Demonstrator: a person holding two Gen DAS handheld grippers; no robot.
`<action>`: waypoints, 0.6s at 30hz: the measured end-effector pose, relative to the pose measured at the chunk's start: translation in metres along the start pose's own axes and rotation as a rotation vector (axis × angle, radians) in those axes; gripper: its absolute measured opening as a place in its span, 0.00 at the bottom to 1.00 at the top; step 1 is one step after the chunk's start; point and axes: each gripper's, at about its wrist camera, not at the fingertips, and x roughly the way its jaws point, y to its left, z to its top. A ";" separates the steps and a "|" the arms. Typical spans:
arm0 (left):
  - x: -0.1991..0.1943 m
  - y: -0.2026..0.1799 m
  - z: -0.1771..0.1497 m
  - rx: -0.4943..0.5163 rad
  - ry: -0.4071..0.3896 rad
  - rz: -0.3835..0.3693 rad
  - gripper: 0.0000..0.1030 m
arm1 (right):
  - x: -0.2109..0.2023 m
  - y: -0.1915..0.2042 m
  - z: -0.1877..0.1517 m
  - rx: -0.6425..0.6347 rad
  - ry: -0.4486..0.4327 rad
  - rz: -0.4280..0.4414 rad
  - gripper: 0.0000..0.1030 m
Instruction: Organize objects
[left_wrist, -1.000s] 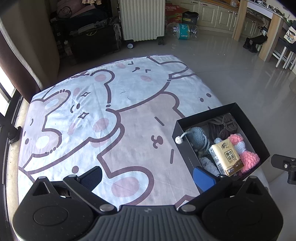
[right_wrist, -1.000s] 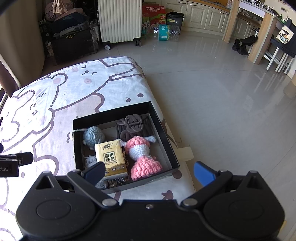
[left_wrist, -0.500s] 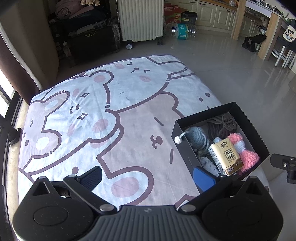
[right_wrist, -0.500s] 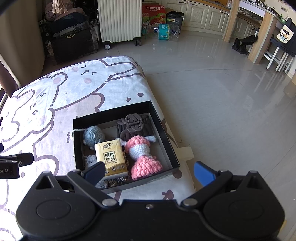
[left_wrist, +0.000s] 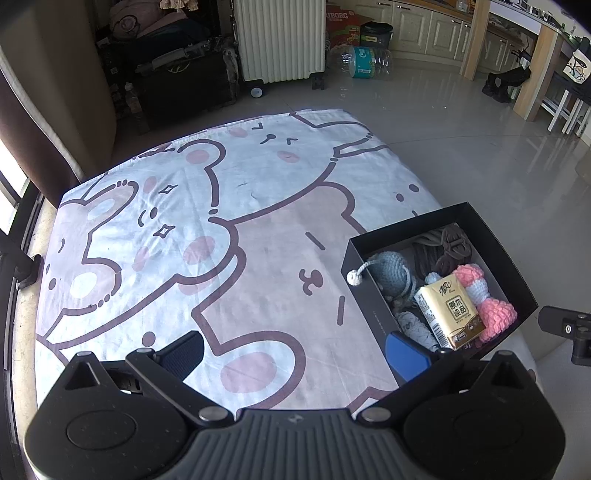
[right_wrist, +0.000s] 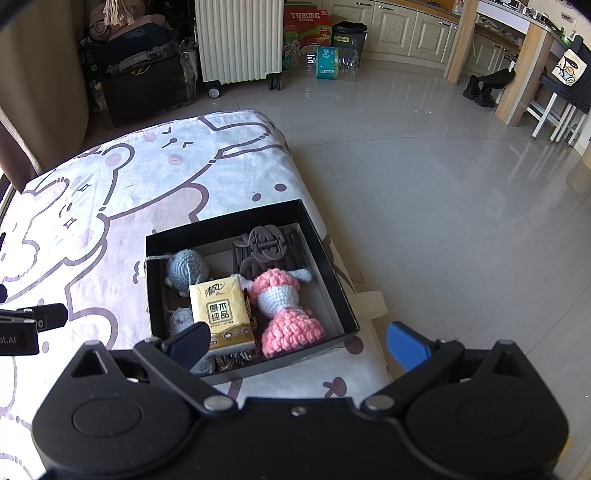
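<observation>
The left gripper (left_wrist: 295, 349) hangs over the cartoon sheet (left_wrist: 192, 229), fingers spread wide and empty. At the sheet's right edge sits one black box (right_wrist: 225, 229). Left to right it holds one blue crochet toy (right_wrist: 186, 266), one yellow tissue pack (right_wrist: 221, 308), one dark brown cord bundle (right_wrist: 266, 248) at the far side and one pink crochet doll (right_wrist: 284, 310). The right gripper (right_wrist: 297, 343) hovers at the box's near edge, fingers likewise spread, gripping nothing. Its left finger (right_wrist: 189, 341) covers the box's near left corner. Small pale and dark things under the pack are partly hidden and hard to make out.
</observation>
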 end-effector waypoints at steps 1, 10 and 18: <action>0.000 0.000 0.000 0.001 -0.001 0.001 1.00 | 0.000 0.000 0.000 0.000 0.000 0.000 1.00; 0.000 0.000 0.000 0.002 -0.001 0.001 1.00 | 0.000 0.002 -0.001 -0.001 0.002 0.001 1.00; 0.001 -0.002 0.000 0.007 0.000 0.002 1.00 | 0.001 0.002 -0.001 0.000 0.001 0.000 1.00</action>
